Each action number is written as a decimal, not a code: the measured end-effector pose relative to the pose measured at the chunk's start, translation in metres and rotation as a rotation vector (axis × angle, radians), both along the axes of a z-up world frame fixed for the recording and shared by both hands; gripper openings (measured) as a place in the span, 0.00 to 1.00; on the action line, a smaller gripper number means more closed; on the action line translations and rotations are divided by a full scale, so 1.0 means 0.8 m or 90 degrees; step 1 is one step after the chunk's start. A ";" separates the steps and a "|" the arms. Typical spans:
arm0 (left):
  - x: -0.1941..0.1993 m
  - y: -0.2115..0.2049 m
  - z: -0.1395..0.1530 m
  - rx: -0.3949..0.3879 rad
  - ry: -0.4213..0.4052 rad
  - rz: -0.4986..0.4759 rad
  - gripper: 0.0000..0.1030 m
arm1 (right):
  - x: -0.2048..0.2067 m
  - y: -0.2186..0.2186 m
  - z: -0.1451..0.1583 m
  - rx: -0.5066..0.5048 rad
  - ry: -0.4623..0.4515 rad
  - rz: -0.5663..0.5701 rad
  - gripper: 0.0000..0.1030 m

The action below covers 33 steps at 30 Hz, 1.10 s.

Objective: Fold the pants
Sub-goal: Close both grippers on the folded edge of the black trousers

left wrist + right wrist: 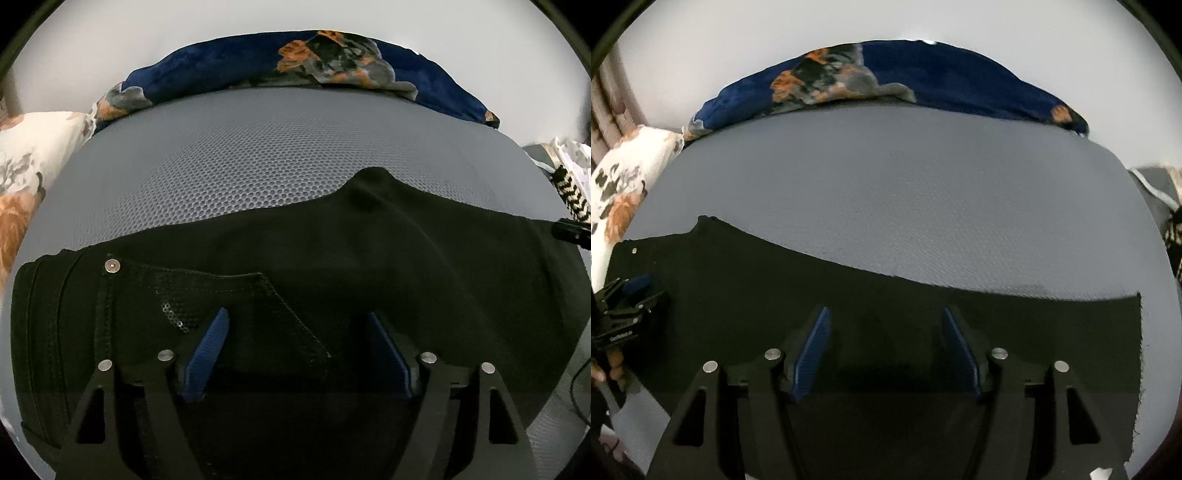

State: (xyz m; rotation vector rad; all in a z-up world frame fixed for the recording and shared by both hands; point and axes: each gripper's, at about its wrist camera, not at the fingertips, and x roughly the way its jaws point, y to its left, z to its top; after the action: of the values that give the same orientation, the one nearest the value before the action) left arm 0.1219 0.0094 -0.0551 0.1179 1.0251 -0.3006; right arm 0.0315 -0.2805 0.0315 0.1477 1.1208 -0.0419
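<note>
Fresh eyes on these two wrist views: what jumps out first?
The black pants laid flat across the grey mattress, filling the lower half of both views. Next, the blue-padded left gripper and right gripper, both open right over the fabric. Behind, a navy floral blanket lines the far edge.

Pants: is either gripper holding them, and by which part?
Nothing is held. The left gripper hangs open over the pants near the waist pocket; the right gripper is open over the leg.
</note>
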 end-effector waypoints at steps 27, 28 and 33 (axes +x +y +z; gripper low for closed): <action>-0.009 -0.112 0.031 -0.076 0.064 -0.105 0.79 | -0.199 -0.394 -0.073 0.420 0.014 -0.312 0.37; -0.008 -0.120 0.030 -0.075 0.069 -0.109 0.79 | -0.200 -0.394 -0.076 0.432 0.014 -0.299 0.36; -0.008 -0.142 0.026 -0.068 0.082 -0.112 0.79 | -0.199 -0.386 -0.087 0.478 0.011 -0.241 0.30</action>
State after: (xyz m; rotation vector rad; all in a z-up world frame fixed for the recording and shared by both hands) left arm 0.1157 -0.1045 -0.0341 0.0921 1.1264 -0.5277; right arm -0.1275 -0.5896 -0.0379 1.0302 1.0672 0.0426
